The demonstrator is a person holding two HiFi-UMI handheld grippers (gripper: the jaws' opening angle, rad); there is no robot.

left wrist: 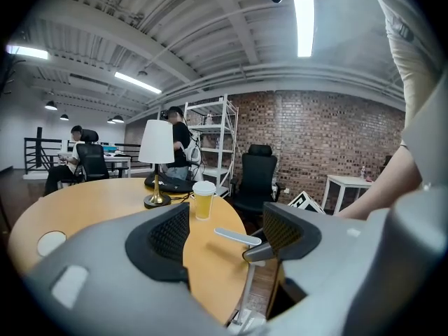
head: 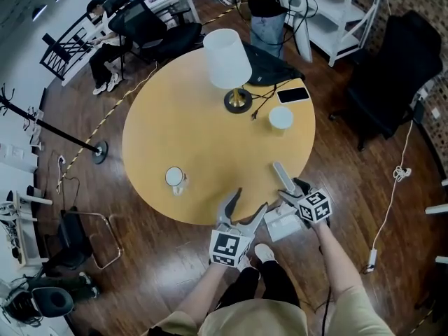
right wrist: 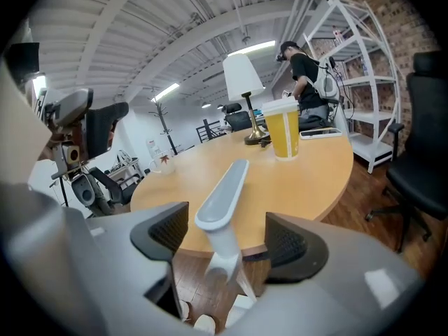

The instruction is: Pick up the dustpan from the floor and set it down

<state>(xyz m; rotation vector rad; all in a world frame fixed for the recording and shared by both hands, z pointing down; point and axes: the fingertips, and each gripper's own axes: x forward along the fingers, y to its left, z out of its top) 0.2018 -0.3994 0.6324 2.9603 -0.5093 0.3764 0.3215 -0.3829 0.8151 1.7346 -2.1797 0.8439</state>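
The dustpan's long pale grey handle (head: 283, 177) leans over the near edge of the round wooden table (head: 210, 131). Its white pan (head: 280, 224) sits lower, off the table beside my feet. My right gripper (head: 290, 190) straddles that handle. In the right gripper view the handle (right wrist: 224, 191) stands between the jaws of the right gripper (right wrist: 225, 233), with a gap on each side, so it is open. My left gripper (head: 250, 200) hovers just left of it at the table edge, open and empty. The left gripper view shows the left gripper (left wrist: 225, 233) with the handle (left wrist: 238, 237) beyond it.
On the table stand a white-shaded lamp (head: 227, 61), a paper cup (head: 281, 117), a phone (head: 292, 95) and a mug (head: 175, 177). A black chair (head: 392, 75) is at the right. People are near the desks and shelves behind the table.
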